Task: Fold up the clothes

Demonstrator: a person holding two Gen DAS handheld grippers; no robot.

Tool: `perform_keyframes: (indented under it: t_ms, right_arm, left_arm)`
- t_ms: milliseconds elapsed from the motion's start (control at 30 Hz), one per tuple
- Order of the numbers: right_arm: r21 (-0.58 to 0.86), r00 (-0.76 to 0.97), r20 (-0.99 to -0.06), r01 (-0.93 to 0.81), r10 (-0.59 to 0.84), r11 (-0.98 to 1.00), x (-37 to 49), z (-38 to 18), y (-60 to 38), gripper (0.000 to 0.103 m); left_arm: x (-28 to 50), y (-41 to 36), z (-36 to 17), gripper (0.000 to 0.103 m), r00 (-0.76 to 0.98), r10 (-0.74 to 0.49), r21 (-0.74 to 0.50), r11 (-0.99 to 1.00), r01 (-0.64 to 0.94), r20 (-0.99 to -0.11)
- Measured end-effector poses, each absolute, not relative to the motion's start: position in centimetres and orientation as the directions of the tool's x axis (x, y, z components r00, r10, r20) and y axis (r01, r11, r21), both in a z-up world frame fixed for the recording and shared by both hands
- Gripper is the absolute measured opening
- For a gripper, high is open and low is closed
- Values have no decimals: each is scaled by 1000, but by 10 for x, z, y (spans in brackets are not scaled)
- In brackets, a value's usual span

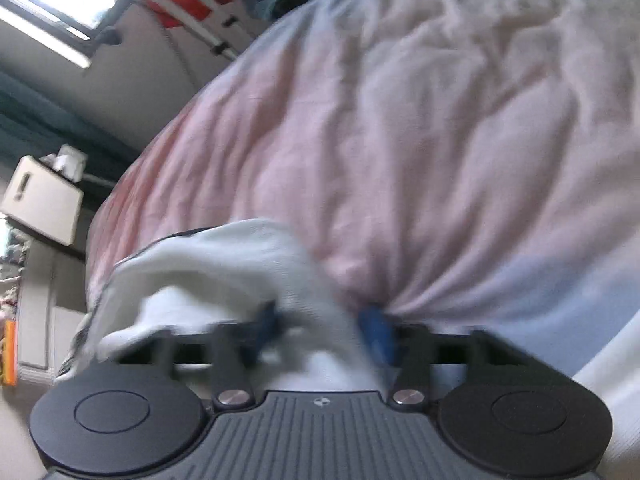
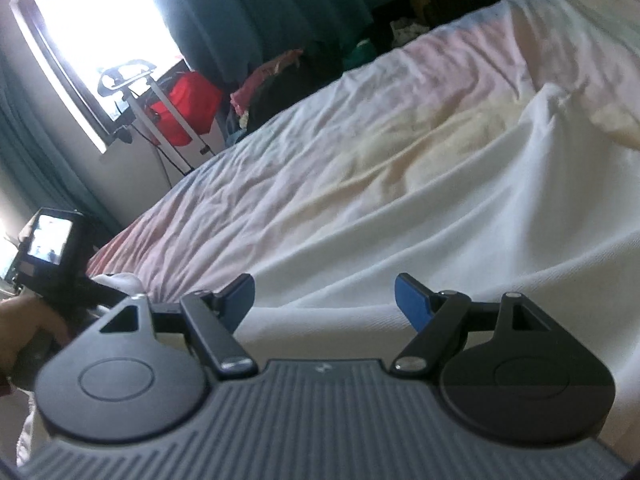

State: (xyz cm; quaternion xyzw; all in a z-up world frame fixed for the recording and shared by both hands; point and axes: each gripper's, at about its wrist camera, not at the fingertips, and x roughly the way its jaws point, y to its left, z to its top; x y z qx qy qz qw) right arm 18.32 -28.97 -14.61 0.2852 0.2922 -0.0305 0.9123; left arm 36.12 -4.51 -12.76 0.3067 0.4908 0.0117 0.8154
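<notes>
A white garment (image 2: 460,240) lies spread over the pink and white bedsheet (image 2: 300,168). In the left wrist view my left gripper (image 1: 320,320) has a bunched fold of the white garment (image 1: 224,268) between its blue pads (image 1: 376,328); the frame is blurred and the jaws stand partly apart around the cloth. My right gripper (image 2: 324,300) is open and empty, low over the garment's near edge. The left gripper and the hand holding it (image 2: 52,280) show at the left of the right wrist view.
The bed (image 1: 400,140) fills most of both views. Beyond its far edge stand a bright window (image 2: 104,32), teal curtains (image 2: 260,12), a white rack with a red bag (image 2: 188,108) and a pile of clothes (image 2: 280,76). A white box (image 1: 40,200) sits left.
</notes>
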Motion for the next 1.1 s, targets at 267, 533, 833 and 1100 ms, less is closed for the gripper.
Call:
perform_keyframes:
  t_ms: [267, 533, 833, 1100]
  right_arm:
    - [479, 825, -555, 214, 105, 851, 180, -143, -281, 79]
    - [445, 829, -551, 199, 92, 873, 175, -135, -271, 79]
    - [418, 820, -562, 168, 109, 893, 181, -139, -256, 79]
    - [448, 844, -508, 91, 169, 889, 178, -133, -249, 79]
  left_arm:
    - [328, 12, -48, 10, 679, 129, 327, 929, 172, -723]
    - [279, 147, 46, 10, 843, 156, -45, 977, -208, -514]
    - [233, 262, -66, 13, 650, 293, -41, 894, -447, -701]
    - [194, 264, -58, 40, 742, 299, -115, 886, -449, -600]
